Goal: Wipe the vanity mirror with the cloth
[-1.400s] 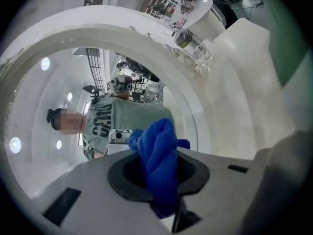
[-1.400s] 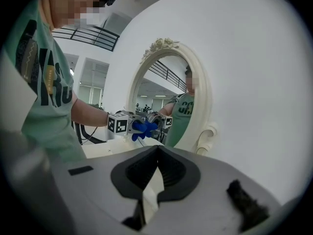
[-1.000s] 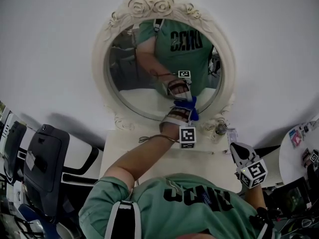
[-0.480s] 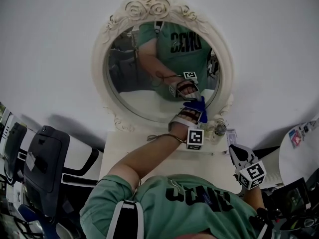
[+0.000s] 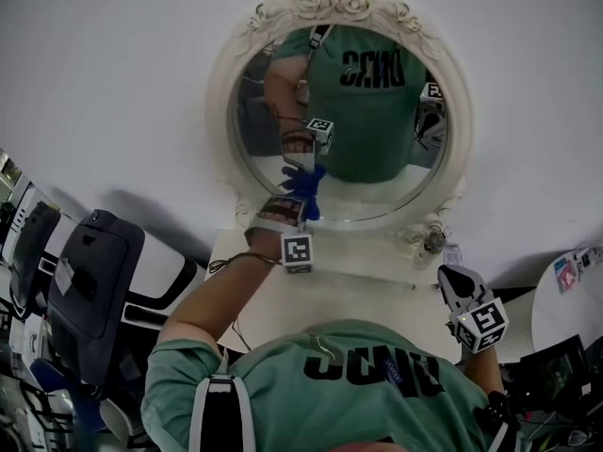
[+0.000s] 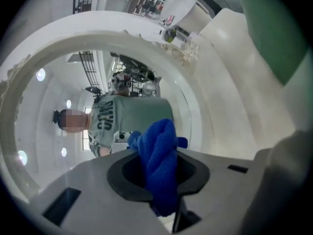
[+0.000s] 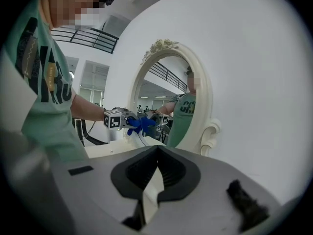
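Royal blue cloth [image 5: 308,183]. Cream vanity mirror frame [image 5: 341,0], carved roses. Mint green T-shirt [image 5: 377,379], black lettering. Black-and-white square markers on left gripper [image 5: 301,203] cube.

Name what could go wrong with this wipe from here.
1. The blue cloth is a narrow wad in the left tongs. Little of it sticks out, so the hard tips may scrape the mirror glass.
2. The wad sits near the glass's lower left edge and may snag on the carved frame.
3. A wide sweep right could knock the small object by the mirror's foot.
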The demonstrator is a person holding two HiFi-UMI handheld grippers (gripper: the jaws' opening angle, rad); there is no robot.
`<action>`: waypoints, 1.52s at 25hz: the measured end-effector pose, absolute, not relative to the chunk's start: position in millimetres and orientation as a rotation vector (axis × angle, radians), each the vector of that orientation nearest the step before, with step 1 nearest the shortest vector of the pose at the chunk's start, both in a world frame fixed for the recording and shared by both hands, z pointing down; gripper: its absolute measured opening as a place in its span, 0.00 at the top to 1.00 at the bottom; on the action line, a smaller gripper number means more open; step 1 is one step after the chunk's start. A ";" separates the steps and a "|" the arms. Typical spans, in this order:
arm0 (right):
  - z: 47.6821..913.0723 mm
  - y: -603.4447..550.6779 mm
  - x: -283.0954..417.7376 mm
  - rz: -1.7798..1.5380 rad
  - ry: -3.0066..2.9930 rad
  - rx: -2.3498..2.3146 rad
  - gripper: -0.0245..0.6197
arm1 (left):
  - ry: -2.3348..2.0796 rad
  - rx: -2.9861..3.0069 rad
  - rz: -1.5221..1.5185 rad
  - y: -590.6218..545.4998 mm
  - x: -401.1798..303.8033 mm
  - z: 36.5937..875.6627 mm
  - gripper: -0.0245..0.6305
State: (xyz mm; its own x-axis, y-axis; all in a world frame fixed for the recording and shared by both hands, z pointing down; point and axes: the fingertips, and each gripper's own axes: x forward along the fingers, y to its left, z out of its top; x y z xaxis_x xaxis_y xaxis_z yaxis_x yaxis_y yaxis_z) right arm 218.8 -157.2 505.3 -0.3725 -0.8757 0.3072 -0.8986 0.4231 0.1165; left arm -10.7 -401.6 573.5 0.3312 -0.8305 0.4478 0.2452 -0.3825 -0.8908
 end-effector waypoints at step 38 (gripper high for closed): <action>506.4 -148.1 223.5 0.103 -2.333 1.547 0.94 | 0.492 -1.878 -1.513 -400.5 38.5 690.0 0.83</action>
State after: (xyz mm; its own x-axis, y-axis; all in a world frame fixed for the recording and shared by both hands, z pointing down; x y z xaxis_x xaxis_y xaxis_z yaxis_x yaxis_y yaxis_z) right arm 223.5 -148.1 506.4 -0.3499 -0.8814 0.3173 -0.9059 0.4047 0.1250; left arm 38.5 -400.5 690.0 0.2572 -0.6578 0.7080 0.1152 -0.7065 -0.6983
